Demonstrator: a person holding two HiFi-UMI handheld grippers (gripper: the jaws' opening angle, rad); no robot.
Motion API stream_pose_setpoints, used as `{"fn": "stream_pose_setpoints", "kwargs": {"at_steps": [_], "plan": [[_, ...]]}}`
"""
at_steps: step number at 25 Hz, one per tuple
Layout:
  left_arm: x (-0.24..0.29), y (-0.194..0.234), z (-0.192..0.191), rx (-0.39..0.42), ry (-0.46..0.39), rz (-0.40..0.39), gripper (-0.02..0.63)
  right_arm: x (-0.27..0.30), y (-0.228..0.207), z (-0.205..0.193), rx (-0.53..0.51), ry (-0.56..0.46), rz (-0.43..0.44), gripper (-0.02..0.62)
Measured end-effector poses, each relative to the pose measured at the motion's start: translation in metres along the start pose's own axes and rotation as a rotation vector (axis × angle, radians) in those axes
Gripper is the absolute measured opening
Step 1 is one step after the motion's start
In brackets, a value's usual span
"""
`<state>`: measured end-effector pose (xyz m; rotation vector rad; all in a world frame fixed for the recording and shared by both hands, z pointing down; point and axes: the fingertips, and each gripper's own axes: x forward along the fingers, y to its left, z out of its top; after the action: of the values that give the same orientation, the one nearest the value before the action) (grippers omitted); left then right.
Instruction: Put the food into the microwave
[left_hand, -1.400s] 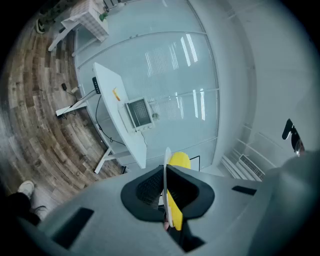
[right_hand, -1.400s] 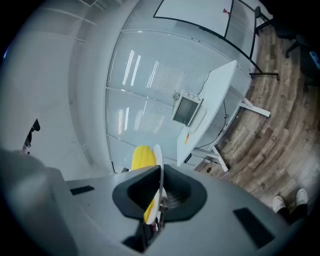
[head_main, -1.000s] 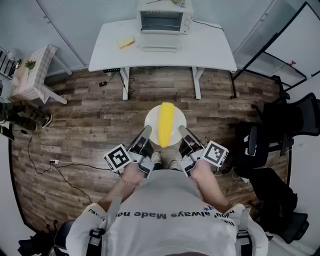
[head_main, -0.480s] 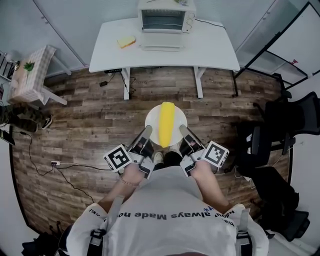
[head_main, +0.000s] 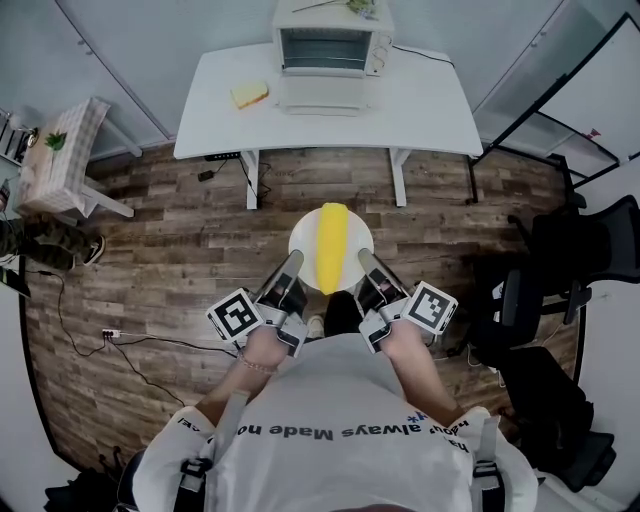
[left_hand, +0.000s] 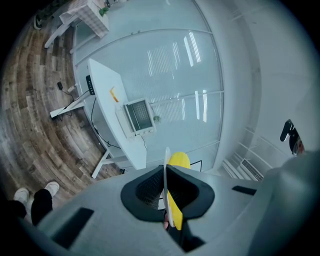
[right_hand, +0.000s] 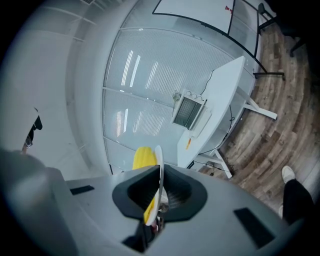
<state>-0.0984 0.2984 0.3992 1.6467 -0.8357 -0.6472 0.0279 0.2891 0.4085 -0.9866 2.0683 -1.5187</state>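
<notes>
Head view: white plate (head_main: 300, 238) bearing long yellow food (head_main: 331, 245), held above plank floor (head_main: 180, 250). Left gripper (head_main: 287, 285) and right gripper (head_main: 370, 282) at its near rim. Microwave (head_main: 322, 45) on white table (head_main: 420, 100), well ahead.
Left gripper view: jaws clamped on plate edge.
Right gripper view: jaws likewise pinching plate rim.
</notes>
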Motion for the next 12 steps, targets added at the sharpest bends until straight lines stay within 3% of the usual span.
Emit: {"fn": "stream_pose_setpoints", "kwargs": {"at_steps": [12], "plan": [[0.115,-0.001,0.031,0.015,0.000,0.000,0.018,0.049,-0.028,0.104,0.006,-0.003,0.000,0.023]]}}
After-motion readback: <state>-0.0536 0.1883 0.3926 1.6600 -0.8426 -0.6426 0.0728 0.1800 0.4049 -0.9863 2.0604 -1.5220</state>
